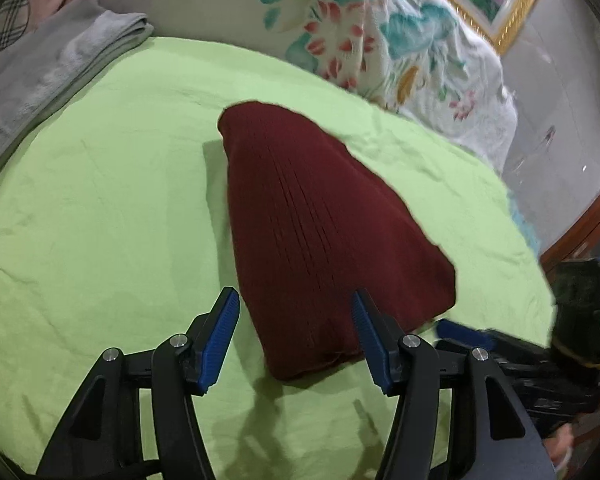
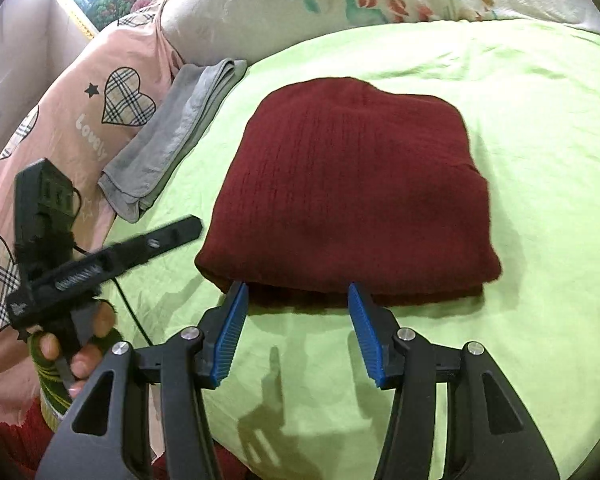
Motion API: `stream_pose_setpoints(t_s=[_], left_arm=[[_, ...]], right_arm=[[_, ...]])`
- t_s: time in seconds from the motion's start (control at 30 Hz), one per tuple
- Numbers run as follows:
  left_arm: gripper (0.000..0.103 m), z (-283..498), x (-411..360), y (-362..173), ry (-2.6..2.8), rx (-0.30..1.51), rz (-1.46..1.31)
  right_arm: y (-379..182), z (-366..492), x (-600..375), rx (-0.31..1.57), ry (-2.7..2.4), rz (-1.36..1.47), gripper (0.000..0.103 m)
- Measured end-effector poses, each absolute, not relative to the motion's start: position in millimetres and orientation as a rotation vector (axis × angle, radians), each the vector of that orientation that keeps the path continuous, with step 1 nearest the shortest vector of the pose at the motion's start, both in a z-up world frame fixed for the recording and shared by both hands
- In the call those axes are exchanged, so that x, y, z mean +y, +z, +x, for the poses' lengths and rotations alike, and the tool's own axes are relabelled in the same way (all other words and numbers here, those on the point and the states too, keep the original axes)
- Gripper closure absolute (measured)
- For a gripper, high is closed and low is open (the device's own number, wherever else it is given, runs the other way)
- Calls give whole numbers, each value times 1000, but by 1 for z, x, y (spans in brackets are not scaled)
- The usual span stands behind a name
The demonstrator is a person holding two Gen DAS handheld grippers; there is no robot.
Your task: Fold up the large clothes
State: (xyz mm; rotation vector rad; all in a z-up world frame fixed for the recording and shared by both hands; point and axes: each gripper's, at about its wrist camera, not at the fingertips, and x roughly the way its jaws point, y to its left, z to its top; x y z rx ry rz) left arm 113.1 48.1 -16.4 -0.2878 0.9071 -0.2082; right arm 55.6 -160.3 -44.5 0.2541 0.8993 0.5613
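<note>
Sweater [image 2: 348, 196], dark red ribbed knit, lies folded into a compact block on the green bedsheet [image 2: 520, 120], mid-bed. Left tool [image 1: 296, 312]: blue pads apart, nothing between them, hovering at the sweater's near corner; no contact visible. Right tool [image 2: 298, 304]: pads apart, tips at the sweater's near folded edge, not pinching it. Folded grey towel [image 2: 172, 140] sits beside the sweater toward the pink heart-print bedding [image 2: 80, 128]. Floral quilt [image 1: 380, 32] bunched at the far side.
</note>
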Motion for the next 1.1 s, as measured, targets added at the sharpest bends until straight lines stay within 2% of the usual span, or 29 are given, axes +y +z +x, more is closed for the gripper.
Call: stream_pose_setpoints(t_s=[0.2,0.5,0.57,0.7,0.77,1.1], left_arm=[[36,119,41,-42,-163,958,-243],[35,107,46,-28,-128,942,-233],[33,100,44,-22,-118,933,-214],[21,76,40,-17,-97,944,-172],[21,63,40,-21,-90,957,-153],[21,6,38,-55,-16,1024,-27]], right_arm=[[-40,43,-184,876,515,288,50],[-33,27,-211,839,492,328,49],[-31,24,-210,833,495,322,44],[-32,17,-210,823,486,280,35],[-35,13,-209,822,468,253,26],[-58,-10,-202,857,453,136,25]])
